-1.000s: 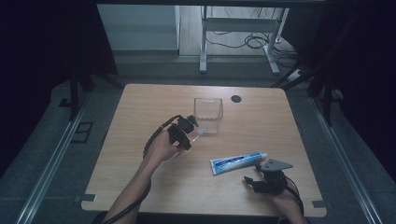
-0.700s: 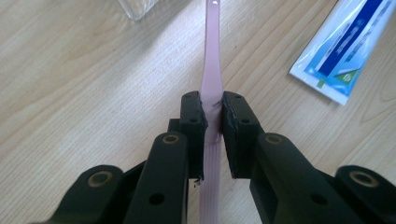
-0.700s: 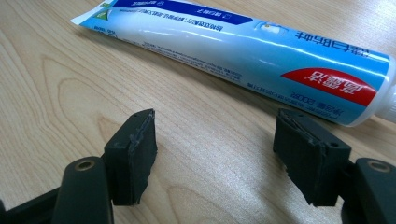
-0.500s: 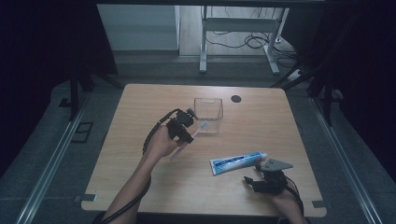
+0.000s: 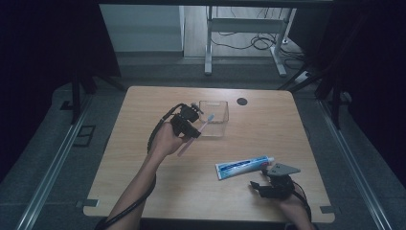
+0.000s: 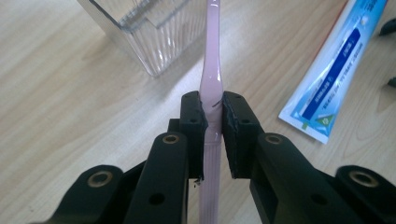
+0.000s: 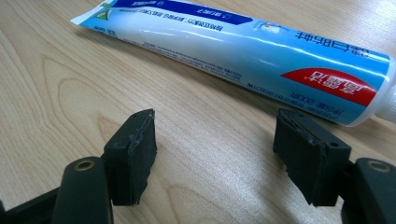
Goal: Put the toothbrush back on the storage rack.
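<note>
Left gripper (image 6: pixel 212 119): pads pinch the pink toothbrush (image 6: pixel 211 70) at its neck, long axis running from the jaws toward the clear ribbed cup (image 5: pixel 213 117) just beyond, near the table's far edge. Right gripper (image 7: pixel 215 135): jaws spread, nothing between, toothpaste tube (image 7: pixel 243 51) lying crosswise just ahead, near the right front corner. Tube's red label carries Chinese characters, inverted.
</note>
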The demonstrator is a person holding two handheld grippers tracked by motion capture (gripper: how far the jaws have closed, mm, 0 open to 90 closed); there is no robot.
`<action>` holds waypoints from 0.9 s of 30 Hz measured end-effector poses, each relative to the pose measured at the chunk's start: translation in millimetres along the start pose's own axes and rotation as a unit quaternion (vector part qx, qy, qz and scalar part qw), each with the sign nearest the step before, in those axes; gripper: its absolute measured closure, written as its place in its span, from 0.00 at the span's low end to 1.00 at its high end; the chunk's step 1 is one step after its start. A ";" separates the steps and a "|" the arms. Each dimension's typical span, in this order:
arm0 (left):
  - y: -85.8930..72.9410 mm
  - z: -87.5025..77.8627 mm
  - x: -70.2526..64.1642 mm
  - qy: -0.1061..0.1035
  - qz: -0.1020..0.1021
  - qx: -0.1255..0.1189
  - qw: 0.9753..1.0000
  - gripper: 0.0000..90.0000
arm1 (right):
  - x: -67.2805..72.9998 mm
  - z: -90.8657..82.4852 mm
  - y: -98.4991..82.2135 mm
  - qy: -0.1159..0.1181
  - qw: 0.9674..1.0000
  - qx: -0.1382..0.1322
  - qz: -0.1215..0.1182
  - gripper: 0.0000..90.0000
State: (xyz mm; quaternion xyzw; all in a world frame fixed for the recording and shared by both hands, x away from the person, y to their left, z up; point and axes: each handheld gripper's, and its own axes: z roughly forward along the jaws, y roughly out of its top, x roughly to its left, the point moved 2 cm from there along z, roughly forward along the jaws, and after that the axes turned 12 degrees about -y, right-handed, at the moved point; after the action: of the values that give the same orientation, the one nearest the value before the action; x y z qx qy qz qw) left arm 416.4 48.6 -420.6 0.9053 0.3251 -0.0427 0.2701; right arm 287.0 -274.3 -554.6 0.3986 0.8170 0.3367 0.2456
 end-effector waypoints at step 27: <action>29.6 -22.6 6.8 0.030 0.015 -0.093 0.995 0.88 | -0.1 -0.2 0.1 0.001 1.000 0.001 0.001 0.33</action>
State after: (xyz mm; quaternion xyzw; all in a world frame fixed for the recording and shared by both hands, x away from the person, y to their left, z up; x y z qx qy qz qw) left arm 437.6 45.1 -389.5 0.8817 0.3223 0.0185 0.3441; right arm 287.0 -274.4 -554.4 0.3994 0.8170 0.3369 0.2441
